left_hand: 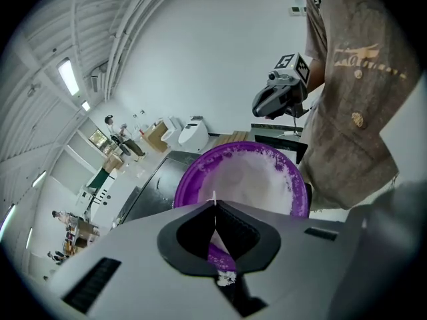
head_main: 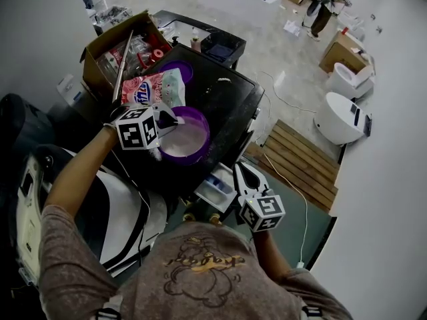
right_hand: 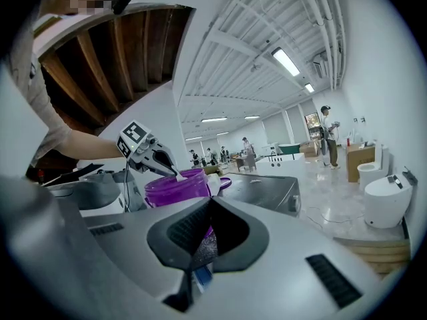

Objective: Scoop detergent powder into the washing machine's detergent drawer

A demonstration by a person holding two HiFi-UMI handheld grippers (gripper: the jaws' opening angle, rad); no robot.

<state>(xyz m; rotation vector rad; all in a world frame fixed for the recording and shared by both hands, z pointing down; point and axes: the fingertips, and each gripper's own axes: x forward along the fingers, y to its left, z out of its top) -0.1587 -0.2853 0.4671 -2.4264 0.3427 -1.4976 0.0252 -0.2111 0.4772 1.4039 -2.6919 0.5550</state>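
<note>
Left tool (left_hand: 215, 209) pinching white scoop (left_hand: 214, 197), purple bowl (left_hand: 190, 179) beyond

Black washer top (head_main: 230, 102) carried a purple tub (head_main: 205, 127) of white powder near the front edge. Pink detergent bag (head_main: 155, 89) lay flat at the left edge, purple lid (head_main: 180, 70) just behind it. Small white scrap (head_main: 223, 80) sat near the back edge.

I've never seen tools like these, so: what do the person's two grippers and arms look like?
The left gripper and right gripper are pale grey wedges with black-lined jaws, each carrying a white cube printed with black square markers. The person wears a brownish-grey shirt with a printed front, sleeves ending near the elbows.
</note>
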